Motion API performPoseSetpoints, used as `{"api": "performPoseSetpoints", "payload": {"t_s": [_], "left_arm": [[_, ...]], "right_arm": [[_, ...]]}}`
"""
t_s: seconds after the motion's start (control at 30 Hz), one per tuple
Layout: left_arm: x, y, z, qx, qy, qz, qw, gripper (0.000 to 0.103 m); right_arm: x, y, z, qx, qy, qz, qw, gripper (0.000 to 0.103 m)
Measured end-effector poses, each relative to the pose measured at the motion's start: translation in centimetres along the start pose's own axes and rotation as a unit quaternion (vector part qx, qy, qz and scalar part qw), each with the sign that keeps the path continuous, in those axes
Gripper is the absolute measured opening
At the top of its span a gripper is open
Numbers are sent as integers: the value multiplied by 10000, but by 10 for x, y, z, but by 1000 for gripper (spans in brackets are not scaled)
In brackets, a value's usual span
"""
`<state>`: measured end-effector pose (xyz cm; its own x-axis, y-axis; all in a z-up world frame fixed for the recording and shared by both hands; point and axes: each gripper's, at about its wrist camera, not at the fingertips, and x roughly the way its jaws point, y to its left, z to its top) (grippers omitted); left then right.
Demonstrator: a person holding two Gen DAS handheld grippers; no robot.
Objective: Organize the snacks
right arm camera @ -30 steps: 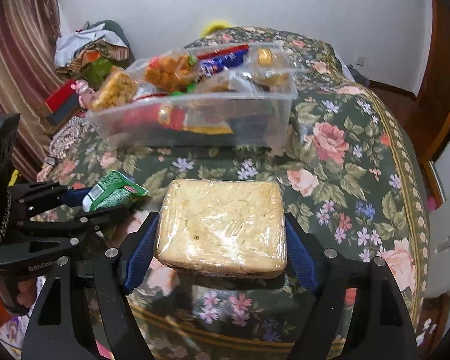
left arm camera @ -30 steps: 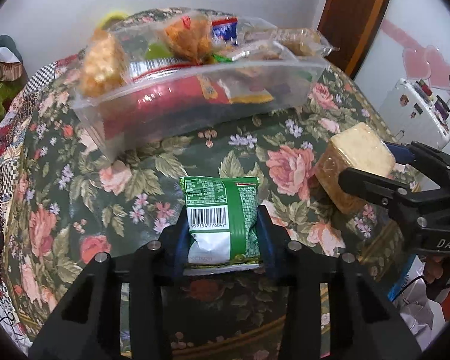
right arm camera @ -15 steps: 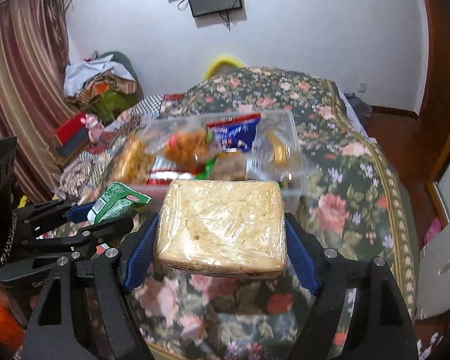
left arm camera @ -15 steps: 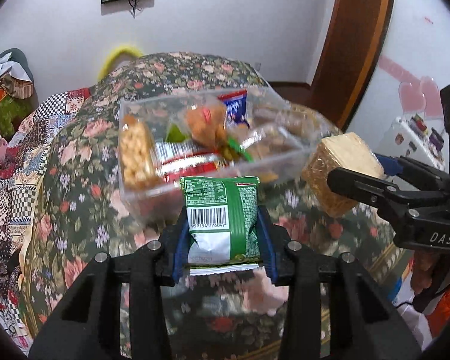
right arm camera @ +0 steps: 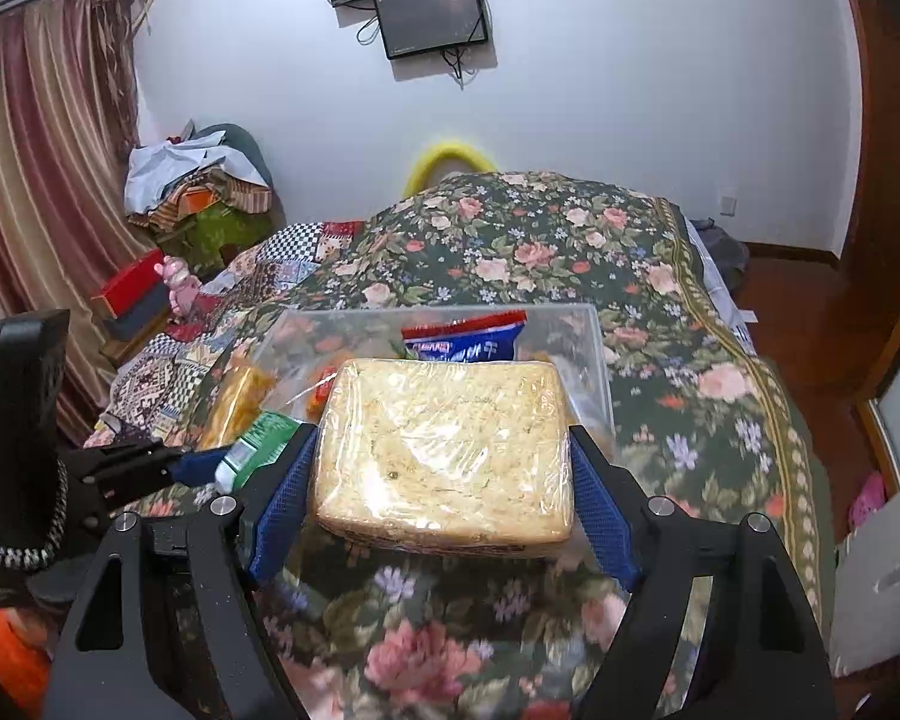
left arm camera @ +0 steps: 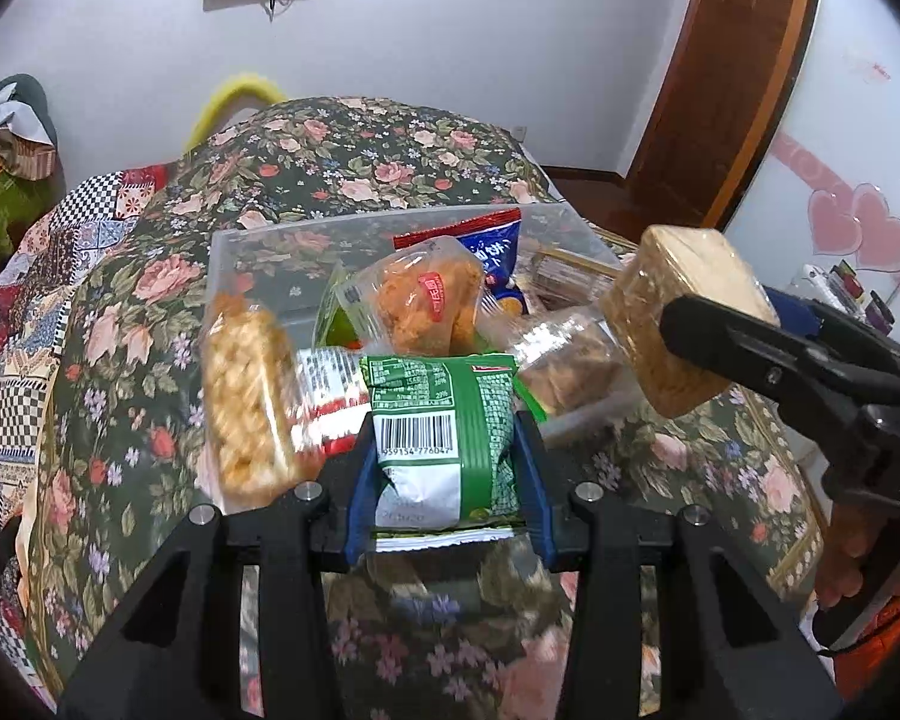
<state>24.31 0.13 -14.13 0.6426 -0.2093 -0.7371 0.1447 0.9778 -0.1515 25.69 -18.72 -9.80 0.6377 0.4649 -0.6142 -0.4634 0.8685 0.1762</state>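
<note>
1. Green snack packet: clamped between left gripper jaws.
2. Wrapped rice-cracker block: clamped between right gripper jaws.
3. Clear snack bin: just ahead of both jaws; step judged carry-to-bin, next lower and release inside.

A green and white snack packet is showing a black barcode between blue pads of a black tool. A pale golden wrapped cake block is glistening. A dark green bedspread is showing pink roses. A clear bin is holding orange, blue and red packets.
</note>
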Motion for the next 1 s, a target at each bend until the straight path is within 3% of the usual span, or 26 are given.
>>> {"api": "performPoseSetpoints", "payload": {"t_s": [0.37,0.5,0.57,0.8,1.0], "left_arm": [[25,16,17,-286,-50,285,9992,42],[19,14,17,-203,-157,401,9989,52],[14,13,17,-200,-211,366,9989,58],[-20,5,17,-153,-508,412,9977,58],[-76,-1,16,-268,-1006,457,9935,58]], "right_arm": [[37,-2,9,131,216,148,9996,79],[41,-4,7,202,348,137,9991,79],[37,-5,7,221,346,190,9990,79],[1,1,10,-42,75,13,10000,79],[-54,11,12,-263,-423,-214,9985,79]]}}
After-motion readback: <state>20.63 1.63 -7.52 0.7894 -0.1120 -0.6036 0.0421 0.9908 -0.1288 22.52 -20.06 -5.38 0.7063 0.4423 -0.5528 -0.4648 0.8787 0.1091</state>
